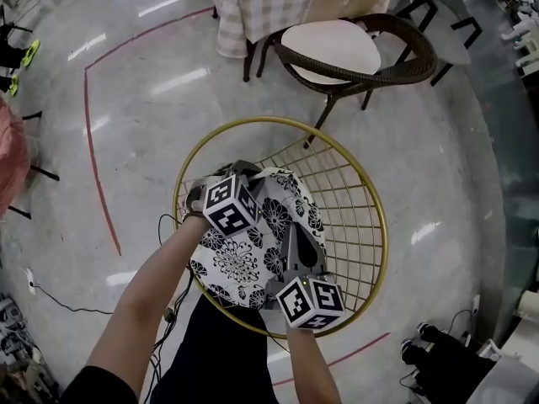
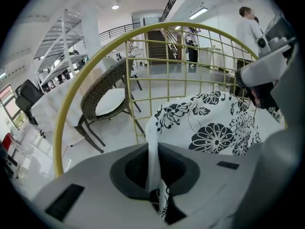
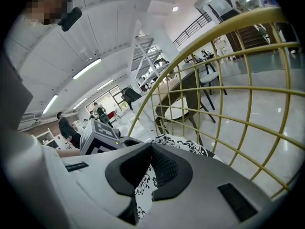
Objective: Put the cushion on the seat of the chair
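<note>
The left tongs (image 2: 153, 151) are shut tight on a thin fold of the cushion (image 2: 214, 128). The cloth runs straight down the slit between the grey jaws and their dark pads. The right tongs (image 3: 150, 152) are clamped on another edge of the same cushion, with patterned cloth pinched between ribbed dark pads. Each of the two tongs carries one cube faced with black-and-white square markers: the left cube (image 1: 229, 206) and the right cube (image 1: 310, 301).

There is one cushion. It is flat and soft, made of white fabric printed with black flowers and leaves. In the head view it is held between the two tongs inside the round hoop of the gold wire chair (image 1: 376, 217). It sits toward the hoop's left side, against a grid of thin gold wires. Whether it rests on the seat cannot be told.

Farther out stands a second chair, a dark woven wicker chair (image 1: 410, 61) with a curved back and slim dark legs. It holds one round white seat pad (image 1: 328, 47). Just beside it is a desk (image 1: 261, 2) draped in a beige-and-white checked cloth. The floor (image 1: 152, 141) is pale, glossy stone, crossed by one thin red line (image 1: 88, 133) that bends at a corner. In the left gripper view a person (image 2: 248, 32) in a white shirt stands well behind the gold hoop.
</note>
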Motion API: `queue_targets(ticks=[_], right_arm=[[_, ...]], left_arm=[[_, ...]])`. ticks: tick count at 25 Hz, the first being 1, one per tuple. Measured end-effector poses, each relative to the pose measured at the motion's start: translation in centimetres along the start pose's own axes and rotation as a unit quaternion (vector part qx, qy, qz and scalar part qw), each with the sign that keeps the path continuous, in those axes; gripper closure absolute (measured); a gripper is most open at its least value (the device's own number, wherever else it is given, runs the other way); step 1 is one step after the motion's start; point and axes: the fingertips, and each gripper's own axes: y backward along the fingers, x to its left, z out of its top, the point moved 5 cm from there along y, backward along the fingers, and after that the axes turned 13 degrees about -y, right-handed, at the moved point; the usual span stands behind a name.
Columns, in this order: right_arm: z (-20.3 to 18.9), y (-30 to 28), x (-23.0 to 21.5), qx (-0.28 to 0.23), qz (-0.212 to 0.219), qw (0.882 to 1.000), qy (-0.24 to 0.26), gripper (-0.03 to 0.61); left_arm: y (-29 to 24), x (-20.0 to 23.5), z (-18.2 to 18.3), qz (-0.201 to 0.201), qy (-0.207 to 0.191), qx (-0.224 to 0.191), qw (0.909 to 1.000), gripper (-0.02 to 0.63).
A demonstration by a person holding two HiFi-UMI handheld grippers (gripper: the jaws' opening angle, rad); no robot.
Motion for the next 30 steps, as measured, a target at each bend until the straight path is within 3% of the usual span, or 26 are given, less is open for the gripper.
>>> queue_targets(ticks=[9, 14, 16, 18, 30], right_arm=[[-0.6, -1.4, -0.7, -0.006, 0.003, 1.000, -0.002, 0.575], [-0.3, -2.3, -0.5, 0.000, 0.002, 1.000, -0.010, 0.575], [-0.6, -1.9, -0.3, -0.001, 0.004, 1.000, -0.014, 0.575], [-0.9, -1.6, -0.1, -0.001, 0.006, 1.000, -0.014, 0.575], [-2.0, -0.1, 0.9, -0.002, 0.005, 1.000, -0.010, 0.575]], left_arm=[[-1.9, 0.5, -1.2, 0.028, -0.001, 0.007, 0.9996, 0.552], [-2.3, 2.1, -1.1, 0.050, 0.028, 0.011, 0.9983, 0.388], [-2.0, 1.9, -1.2, 0.056, 0.040, 0.015, 0.9975, 0.285], [-1.5, 1.9, -1.5, 0.067, 0.050, 0.014, 0.9964, 0.239], [2.4, 0.9, -1.8, 0.095, 0.105, -0.042, 0.9890, 0.242]])
